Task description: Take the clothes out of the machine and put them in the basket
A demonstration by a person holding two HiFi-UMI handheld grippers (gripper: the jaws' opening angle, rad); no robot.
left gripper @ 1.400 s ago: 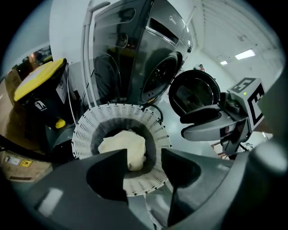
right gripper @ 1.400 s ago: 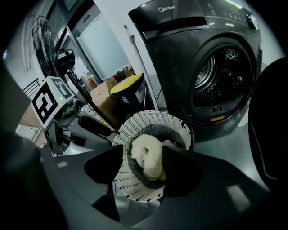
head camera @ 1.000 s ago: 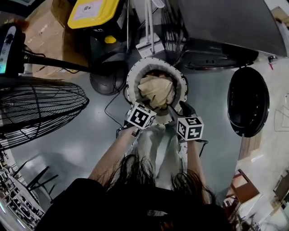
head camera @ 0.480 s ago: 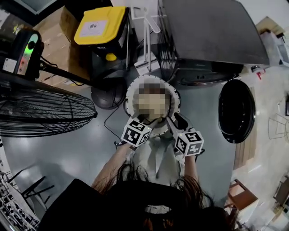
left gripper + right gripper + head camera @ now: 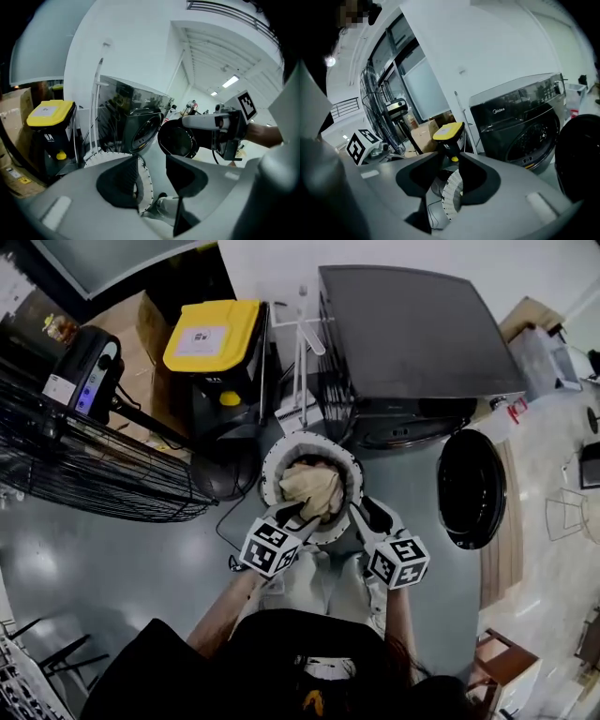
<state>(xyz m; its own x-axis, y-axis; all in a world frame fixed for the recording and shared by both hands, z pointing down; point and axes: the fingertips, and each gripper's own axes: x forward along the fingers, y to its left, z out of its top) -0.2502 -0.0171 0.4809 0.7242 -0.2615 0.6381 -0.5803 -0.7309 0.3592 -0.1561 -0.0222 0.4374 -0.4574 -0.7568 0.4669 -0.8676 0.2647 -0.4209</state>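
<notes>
The right claw (image 5: 356, 509) has just been closing and pinches the near rim of the white perforated laundry basket (image 5: 272, 457), with the rim filling the space between its jaws. The left claw (image 5: 292, 514) stands slightly spread with the same rim between its jaws, lying against one pad with a gap to the other. The beige clothes (image 5: 311, 488) lie heaped inside the basket, just beyond the tips of both claws, and the black washing machine (image 5: 412, 334) stands farther beyond them, its round door (image 5: 469, 488) swung open to the right of the right claw.
</notes>
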